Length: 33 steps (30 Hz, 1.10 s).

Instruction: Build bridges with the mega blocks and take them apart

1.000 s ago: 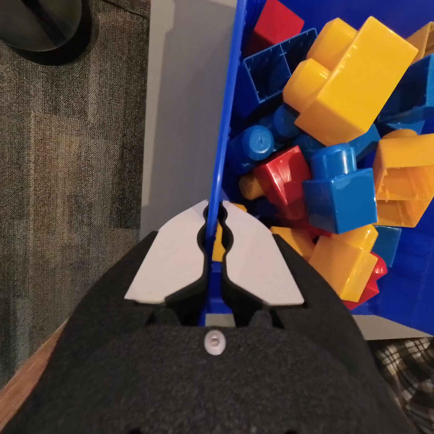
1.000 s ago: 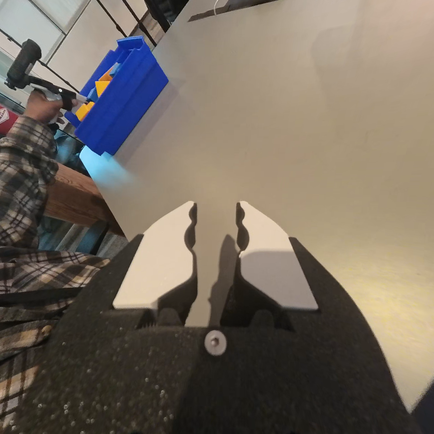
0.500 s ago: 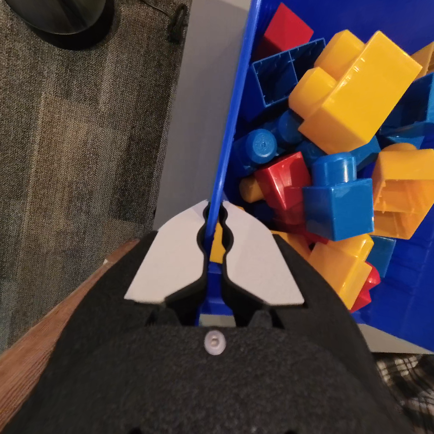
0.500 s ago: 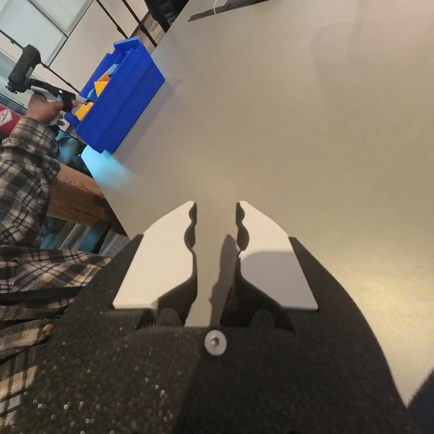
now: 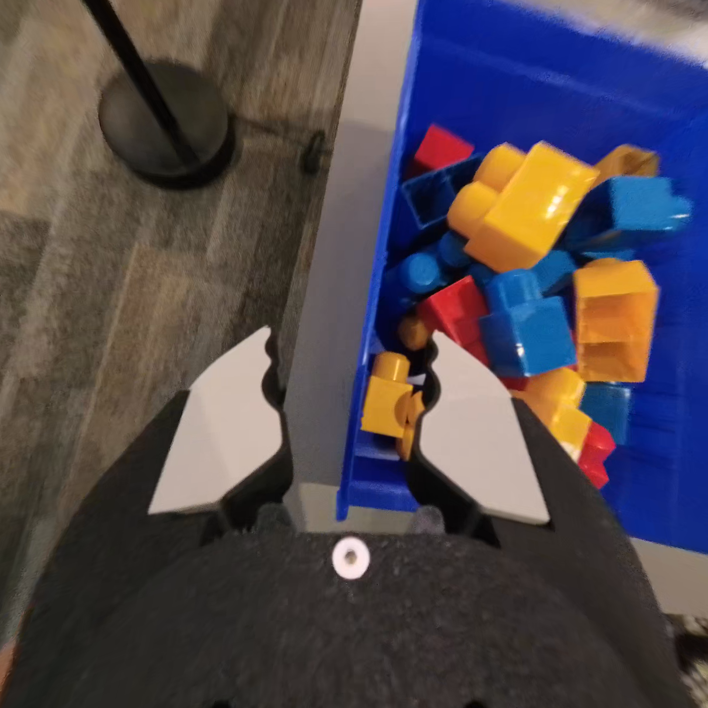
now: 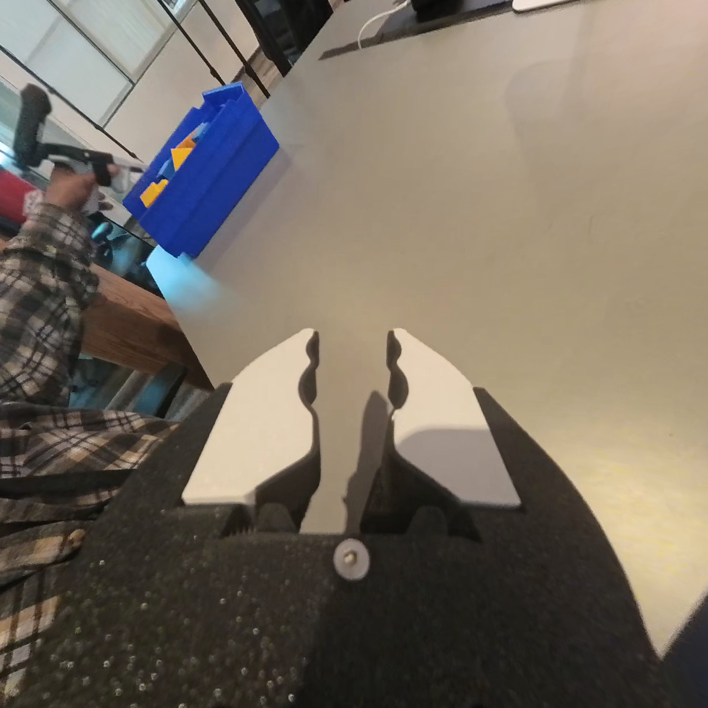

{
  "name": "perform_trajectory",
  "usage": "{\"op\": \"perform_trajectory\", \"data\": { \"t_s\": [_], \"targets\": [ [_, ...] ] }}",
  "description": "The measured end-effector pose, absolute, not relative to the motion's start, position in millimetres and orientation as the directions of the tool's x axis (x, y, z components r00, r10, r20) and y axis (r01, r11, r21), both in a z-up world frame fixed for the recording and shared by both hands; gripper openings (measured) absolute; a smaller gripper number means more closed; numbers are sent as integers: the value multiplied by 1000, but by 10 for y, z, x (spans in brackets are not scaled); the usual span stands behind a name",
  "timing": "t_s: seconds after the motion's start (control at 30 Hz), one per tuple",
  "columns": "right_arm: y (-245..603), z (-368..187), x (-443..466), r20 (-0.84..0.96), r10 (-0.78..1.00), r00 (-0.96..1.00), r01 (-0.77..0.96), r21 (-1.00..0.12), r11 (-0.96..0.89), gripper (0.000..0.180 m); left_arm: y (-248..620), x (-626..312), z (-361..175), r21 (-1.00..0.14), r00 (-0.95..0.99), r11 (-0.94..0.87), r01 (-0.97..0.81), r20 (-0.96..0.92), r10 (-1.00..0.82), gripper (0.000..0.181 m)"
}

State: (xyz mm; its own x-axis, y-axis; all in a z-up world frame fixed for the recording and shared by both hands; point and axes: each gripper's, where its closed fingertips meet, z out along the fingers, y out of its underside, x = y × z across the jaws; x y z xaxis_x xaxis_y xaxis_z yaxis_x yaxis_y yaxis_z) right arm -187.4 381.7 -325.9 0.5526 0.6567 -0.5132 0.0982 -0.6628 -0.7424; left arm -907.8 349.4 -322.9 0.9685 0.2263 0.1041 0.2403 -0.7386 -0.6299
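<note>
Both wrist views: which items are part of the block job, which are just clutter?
Job:
- blue bin
- yellow, blue and red blocks in it
- left gripper, open astride the bin wall
- right gripper, open over the table

Clutter:
- black stand base
- white cable

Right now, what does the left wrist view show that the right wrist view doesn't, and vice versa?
Only the left wrist view: the jumbled red, yellow and blue blocks close up, a small yellow block between the open left gripper fingers, the floor, and a black stand base.
Only the right wrist view: the open right gripper, empty, a plaid sleeve, and a white cable.
Both: the blue bin and the grey table.
</note>
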Motion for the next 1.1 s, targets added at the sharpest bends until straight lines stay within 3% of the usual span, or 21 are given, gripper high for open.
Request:
{"op": "perform_trajectory", "data": {
  "t_s": [0.1, 0.2, 0.47, 0.8, 1.1],
  "targets": [
    [3840, -3245, -1858, -515, 665, 541, 79, -756, -650, 35, 3477, -8935, -2889, -719, 991, -684, 121, 53, 120, 82],
    [3841, -3237, -1866, -516, 679, 523, 67, -769, -636, 37, 3412, -8673, -2685, -733, 1000, -681, -17, -28, 6, 92],
    [3796, -3285, -1869, -524, 692, 497, 65, -773, -631, 40, 3248, -7947, -2775, -615, 958, -735, -286, -193, -211, 96],
    [3778, -3346, -1784, -535, 682, 499, 44, -770, -637, 40, 3418, -7367, -2794, -680, 953, -674, -289, -138, -270, 89],
    [3791, -3433, -1686, -542, 668, 510, 22, -768, -640, 39, 3362, -7601, -3026, -565, 961, -777, -278, -152, -233, 82]
  ]
}}
